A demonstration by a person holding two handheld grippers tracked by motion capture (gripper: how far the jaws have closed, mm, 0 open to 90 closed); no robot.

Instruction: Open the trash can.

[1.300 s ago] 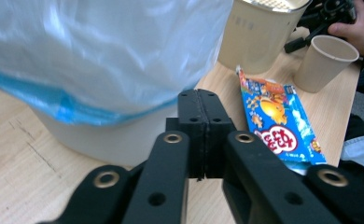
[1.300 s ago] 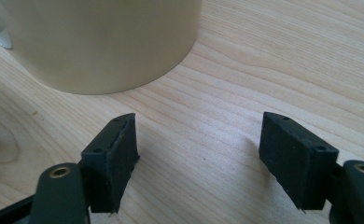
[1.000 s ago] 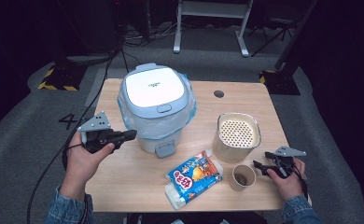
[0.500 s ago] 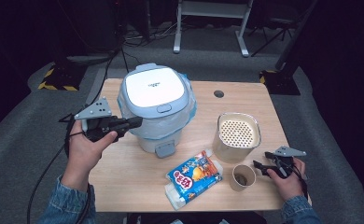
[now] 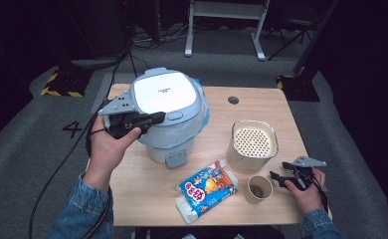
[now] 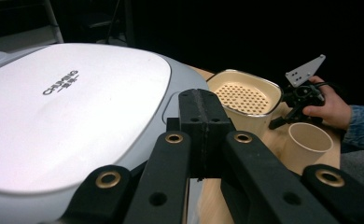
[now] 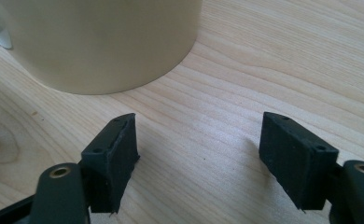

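**Left tongs at the cooker lid button; right tongs parked beside the cup**

The rice cooker [image 5: 169, 117] stands in the centre-left of the high view, on the rear half of the tabletop [image 5: 147, 194]. Its white lid [image 6: 68, 107] is down. The left tongs [image 5: 154, 118] are closed with nothing between the pads and are held level at lid height, tips aimed at the release button [image 5: 174, 116] on the lid's front edge. Closed tips make a single blunt point, which suits pressing a button; this is a judgement from the pose.

The right tongs [image 5: 277, 179] rest low at the lower right of the frame, jaws parted and empty over bare wood, just beside the paper cup [image 5: 258, 189]. This position keeps them clear of the cooker.

Surrounding items: a cream container with a perforated top [image 5: 252, 144] stands right of the cooker, behind the cup. A snack packet [image 5: 205, 189] lies at the bottom centre. A grey tab [image 5: 175, 160] sits at the cooker's base. Nothing lies between the left tongs and the button. If the lid swings up, the space above it is free.
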